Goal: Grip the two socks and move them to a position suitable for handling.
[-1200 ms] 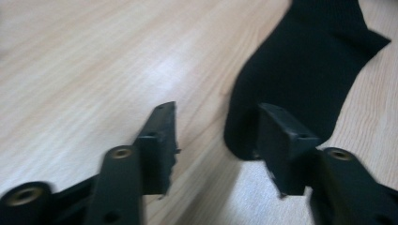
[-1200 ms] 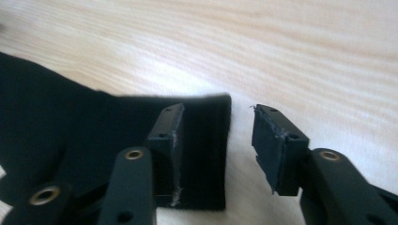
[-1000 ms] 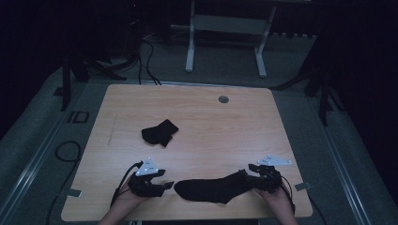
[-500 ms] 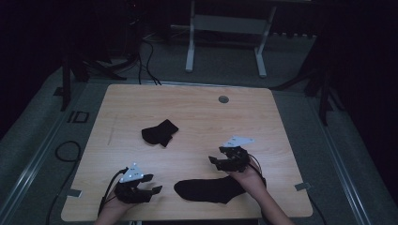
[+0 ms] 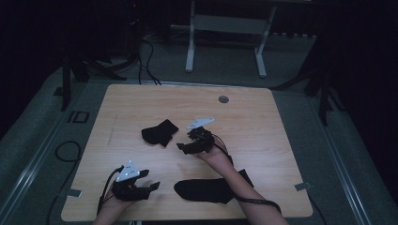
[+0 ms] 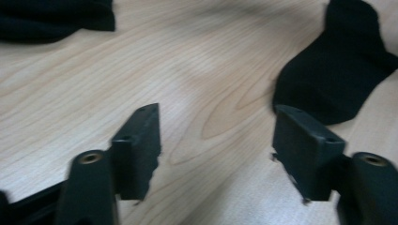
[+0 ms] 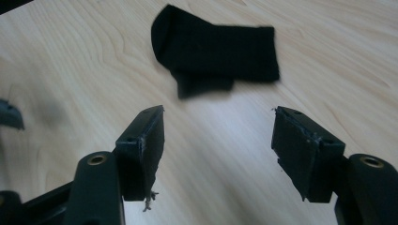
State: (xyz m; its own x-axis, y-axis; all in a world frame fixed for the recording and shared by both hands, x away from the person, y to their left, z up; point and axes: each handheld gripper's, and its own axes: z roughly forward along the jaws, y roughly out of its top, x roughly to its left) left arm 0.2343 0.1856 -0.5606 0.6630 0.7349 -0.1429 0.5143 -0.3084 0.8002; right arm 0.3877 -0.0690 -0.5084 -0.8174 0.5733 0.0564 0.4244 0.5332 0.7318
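Observation:
A folded black sock lies left of the middle of the wooden table. A long black sock lies flat near the front edge, partly under the person's right forearm. My right gripper hovers just right of the folded sock and points at it. Its jaws are open, have just been opening, and hold nothing. My left gripper sits at the front left, a short way from the long sock's toe end. It is open too, has just been opening, and only bare wood lies between its jaws.
A round cable hole sits in the table's far side. Tape tabs mark the front corners. A white metal frame stands on the floor behind, and cables loop at the left.
My right gripper left the long sock's right end and travelled up and left toward the folded sock. My left gripper backed slightly off the sock's left end. The long sock stays flat.

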